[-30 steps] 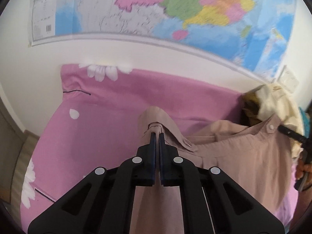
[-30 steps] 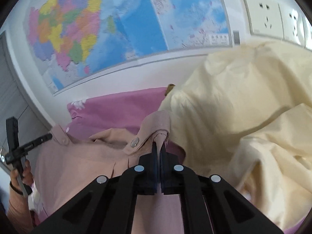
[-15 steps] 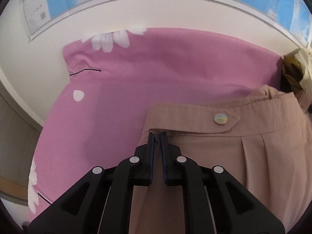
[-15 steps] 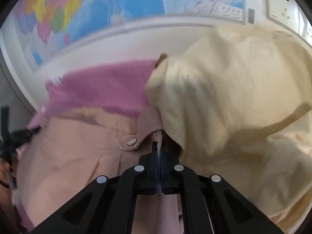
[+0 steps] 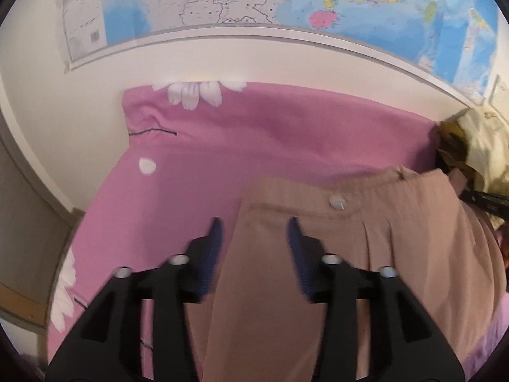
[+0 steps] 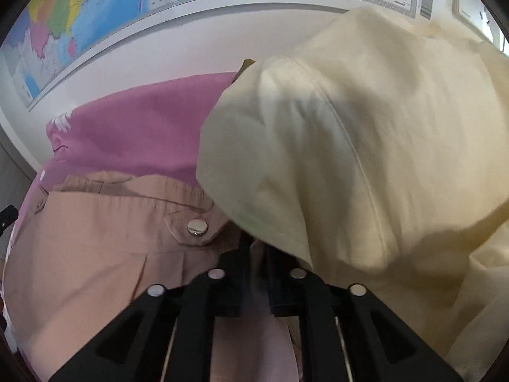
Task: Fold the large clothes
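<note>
Dusty-pink cloth, a pair of trousers by the buttoned waistband, lies spread on a magenta bedsheet printed with white flowers, its waistband towards the wall and running roughly straight across; the left gripper hovers at the waistband's left corner with its jaws spread wide and nothing between them, one blue-padded finger over the sheet and the other over the cloth; the right gripper sits at the other end of the waistband, beside a metal button, its jaws parted by only a narrow gap with pink cloth showing in that gap, though whether it truly pinches the cloth I cannot tell, since a cream garment heaped just beside overhangs the fingertips; as a judgement, the laying-out step looks about done and the folding proper has not begun, since no fold shows in the part of the trousers in view; the legs are out of sight, so their state is unknown; the cream heap presumably waits its turn; on the wall hangs a coloured map, and in the right wrist view its inset label reads 南海诸岛, with a scale bar under it and a barcode beside; other map lettering is too small to read.
</note>
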A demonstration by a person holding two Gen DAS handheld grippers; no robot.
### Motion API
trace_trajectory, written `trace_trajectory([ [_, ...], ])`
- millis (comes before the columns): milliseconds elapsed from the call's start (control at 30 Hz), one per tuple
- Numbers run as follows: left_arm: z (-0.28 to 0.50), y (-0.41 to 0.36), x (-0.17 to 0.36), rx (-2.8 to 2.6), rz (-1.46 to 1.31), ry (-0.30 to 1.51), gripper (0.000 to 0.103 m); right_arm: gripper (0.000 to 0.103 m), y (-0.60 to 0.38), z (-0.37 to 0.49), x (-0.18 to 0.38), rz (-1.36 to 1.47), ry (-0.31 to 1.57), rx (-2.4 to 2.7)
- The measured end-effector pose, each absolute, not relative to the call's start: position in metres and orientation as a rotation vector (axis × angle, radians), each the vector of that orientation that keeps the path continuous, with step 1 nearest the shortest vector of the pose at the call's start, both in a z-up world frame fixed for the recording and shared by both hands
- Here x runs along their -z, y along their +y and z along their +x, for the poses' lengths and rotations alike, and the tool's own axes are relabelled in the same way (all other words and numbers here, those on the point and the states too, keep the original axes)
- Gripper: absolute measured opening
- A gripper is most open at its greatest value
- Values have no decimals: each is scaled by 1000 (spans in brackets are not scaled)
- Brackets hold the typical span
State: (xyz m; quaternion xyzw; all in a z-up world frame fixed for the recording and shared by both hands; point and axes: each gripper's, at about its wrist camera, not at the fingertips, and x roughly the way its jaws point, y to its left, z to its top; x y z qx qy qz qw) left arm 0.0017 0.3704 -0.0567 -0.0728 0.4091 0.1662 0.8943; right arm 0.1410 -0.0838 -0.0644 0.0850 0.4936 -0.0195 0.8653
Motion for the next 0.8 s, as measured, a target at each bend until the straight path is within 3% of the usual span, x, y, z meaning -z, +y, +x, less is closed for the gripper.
trace_trajectory([
  [33,-3,372,58,-343,-156,849,63,30,-84,138,63,173,1041,35],
  [67,-10,375,59,-336,-162,847,63,33,-83,133,58,171,1037,18],
  [133,-26,379,62,-304,-191,857,65,61,-79,124,46,149,1017,7],
  [200,-37,384,65,-276,-223,870,67,69,-71,108,32,136,993,-42],
  [267,-45,385,67,-244,-233,875,69,71,-62,92,21,108,969,-60],
  [333,-51,383,68,-200,-240,878,78,76,-52,76,10,89,933,-77],
  [433,-48,377,74,-140,-236,898,80,77,-29,61,0,49,894,-141],
  [467,-45,374,78,-127,-229,911,80,77,-25,55,0,34,899,-169],
  [567,-35,367,87,-116,-209,927,66,76,9,66,13,-66,923,-211],
  [600,-31,365,89,-119,-203,929,58,74,15,77,20,-75,941,-215],
  [667,-25,364,91,-122,-208,935,43,55,20,90,34,-73,988,-236],
  [700,-22,363,92,-122,-208,938,34,24,21,96,42,-84,1008,-215],
  [733,-20,361,92,-133,-204,942,26,3,20,104,51,-89,1033,-197],
  [800,-13,358,89,-153,-201,949,17,1,13,113,58,-30,1041,-205],
])
